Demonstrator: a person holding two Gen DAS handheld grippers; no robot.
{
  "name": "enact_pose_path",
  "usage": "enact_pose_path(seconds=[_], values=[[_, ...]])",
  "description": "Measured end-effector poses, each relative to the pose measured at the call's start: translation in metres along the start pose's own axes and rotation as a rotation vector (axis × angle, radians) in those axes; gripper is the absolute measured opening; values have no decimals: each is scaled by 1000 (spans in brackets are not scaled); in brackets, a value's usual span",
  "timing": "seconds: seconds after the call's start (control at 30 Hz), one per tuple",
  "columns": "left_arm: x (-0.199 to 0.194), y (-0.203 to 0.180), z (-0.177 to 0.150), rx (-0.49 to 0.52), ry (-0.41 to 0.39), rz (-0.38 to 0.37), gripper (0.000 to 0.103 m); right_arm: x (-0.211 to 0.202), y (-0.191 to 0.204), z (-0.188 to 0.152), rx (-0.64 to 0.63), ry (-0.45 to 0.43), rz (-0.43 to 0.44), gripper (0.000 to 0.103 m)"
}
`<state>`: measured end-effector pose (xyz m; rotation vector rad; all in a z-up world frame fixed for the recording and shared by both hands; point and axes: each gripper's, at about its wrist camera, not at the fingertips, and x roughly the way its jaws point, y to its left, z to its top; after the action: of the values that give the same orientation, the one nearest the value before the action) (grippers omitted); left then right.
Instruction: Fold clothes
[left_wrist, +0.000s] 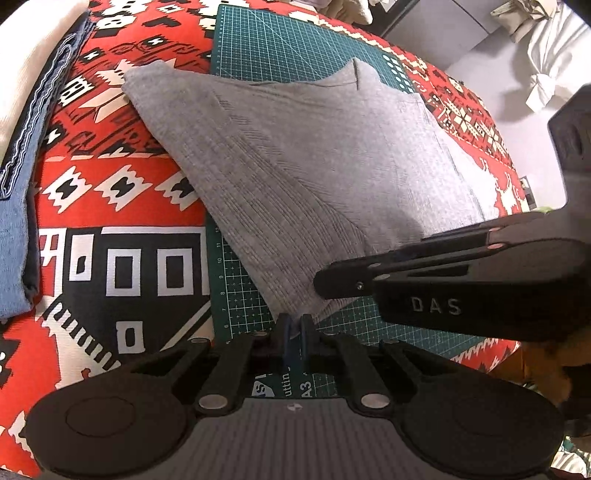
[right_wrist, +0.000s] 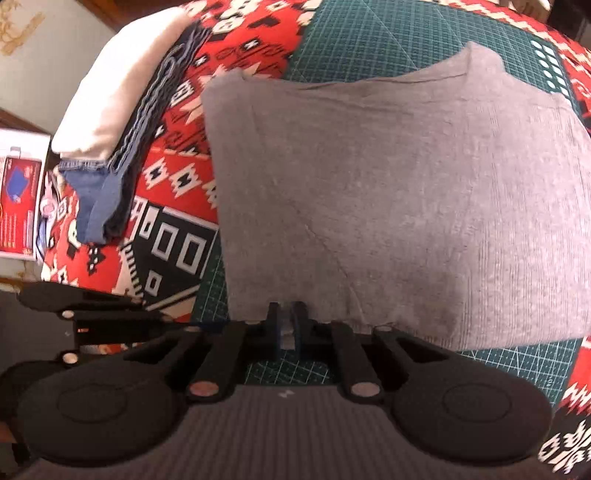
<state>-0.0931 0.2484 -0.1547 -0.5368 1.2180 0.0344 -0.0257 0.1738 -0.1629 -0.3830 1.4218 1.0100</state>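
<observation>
Left gripper, right gripper: jaws of each pinched on near hem of grey shirt. Shirt lies flat on green mat. Beyond, left: folded stack. Step: mid-fold; next, likely carry hem toward collar, level.

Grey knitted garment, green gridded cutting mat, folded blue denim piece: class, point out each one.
Grey knitted garment (left_wrist: 314, 177), left wrist view: middle of its fabric.
Green gridded cutting mat (left_wrist: 295, 48), left wrist view: bare far part.
Folded blue denim piece (right_wrist: 107, 199), right wrist view: its near end.
</observation>
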Motion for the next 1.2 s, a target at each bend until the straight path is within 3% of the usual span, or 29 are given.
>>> enact_pose_path(seconds=[0.13,0.23,0.53,0.73,0.9,1.07,1.2], values=[[-1,1,-1,-10,1,0,7,-1,-3,-6,-2,21,0,4],[-2,1,-2,-25,5,1,7,-6,-3,-11,2,29,4,12],[-10,-10,5,-23,-31,-4,7,-29,-3,-3,18,-71,-43,12],[5,-17,11,-10,-22,8,7,-13,-16,-3,42,-36,-68,8],[4,-23,12,5,-1,15,7,-27,-23,-17,76,-42,-72,10],[-1,-35,17,42,-9,19,7,-56,-44,-25,146,-103,-102,11],[-1,-50,26,100,-28,19,7,-69,-75,-29,202,-140,-177,11]])
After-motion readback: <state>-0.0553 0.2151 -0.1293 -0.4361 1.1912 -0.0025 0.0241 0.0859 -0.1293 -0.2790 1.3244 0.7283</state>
